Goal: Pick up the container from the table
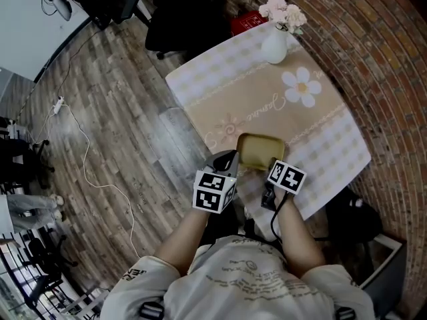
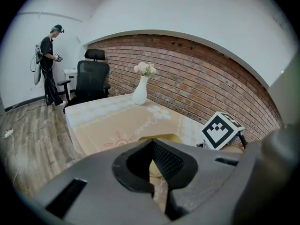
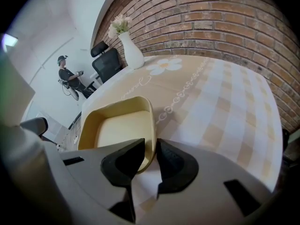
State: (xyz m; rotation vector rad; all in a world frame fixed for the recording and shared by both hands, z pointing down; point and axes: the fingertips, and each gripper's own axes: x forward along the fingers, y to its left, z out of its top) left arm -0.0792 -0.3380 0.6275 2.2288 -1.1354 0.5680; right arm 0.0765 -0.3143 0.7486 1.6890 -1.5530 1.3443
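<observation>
Right gripper (image 3: 149, 146) is pinching the near corner wall of the container (image 3: 119, 125), lower centre, on the table (image 3: 220, 107). Left gripper (image 2: 151, 144) is hovering beside, jaws together, empty. One-corner grip is risking tilt and slip.

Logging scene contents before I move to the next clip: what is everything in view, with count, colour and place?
container: one, pale yellow, empty, at the near edge of the tablecloth
tablecloth: one, beige with a checked border and a daisy print, covering the table
vase: one, white, at the far end of the tablecloth
flowers: one bunch, pale pink, in the vase
office chair: one, black, beyond the far end
cable: one, white, on the floor
bystander: one, dark clothes, across the room
left tongs: grey, at the container's left edge, jaws nearly together
right tongs: grey, jaws closed on the container's wall
</observation>
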